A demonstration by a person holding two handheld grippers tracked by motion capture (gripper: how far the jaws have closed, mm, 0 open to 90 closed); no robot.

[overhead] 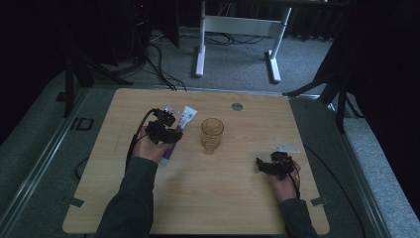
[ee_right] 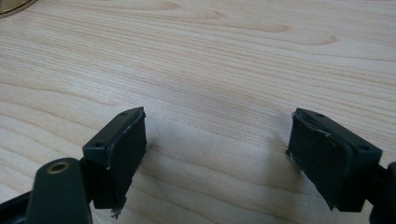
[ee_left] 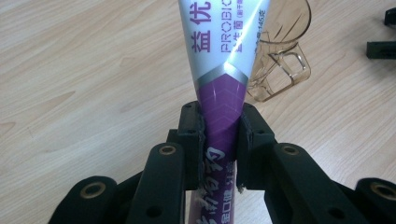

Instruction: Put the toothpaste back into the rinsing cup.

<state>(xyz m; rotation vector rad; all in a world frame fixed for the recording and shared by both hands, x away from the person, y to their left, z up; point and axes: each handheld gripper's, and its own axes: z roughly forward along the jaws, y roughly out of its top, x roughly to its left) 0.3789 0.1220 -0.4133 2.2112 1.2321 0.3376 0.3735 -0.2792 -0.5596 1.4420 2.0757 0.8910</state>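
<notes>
The toothpaste tube [ee_left: 219,70], pinched at its purple end by the left gripper [ee_left: 220,140] fingers just left of the amber glass cup [overhead: 212,134] on the desk [overhead: 223,198], wants a firm, level carry cupward, while the right gripper [ee_right: 217,149] rests wide open and empty.

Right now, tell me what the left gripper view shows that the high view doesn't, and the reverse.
Left gripper view: the left tongs with their pads pressed on the purple part of the toothpaste tube, and the print on the tube, readable up close.

High view: the person's two forearms, the right tongs standing open over bare wood, the whole table, and white desk legs on the floor beyond.

Both: the tube, the clear amber glass beside it, and the wooden tabletop.
</notes>
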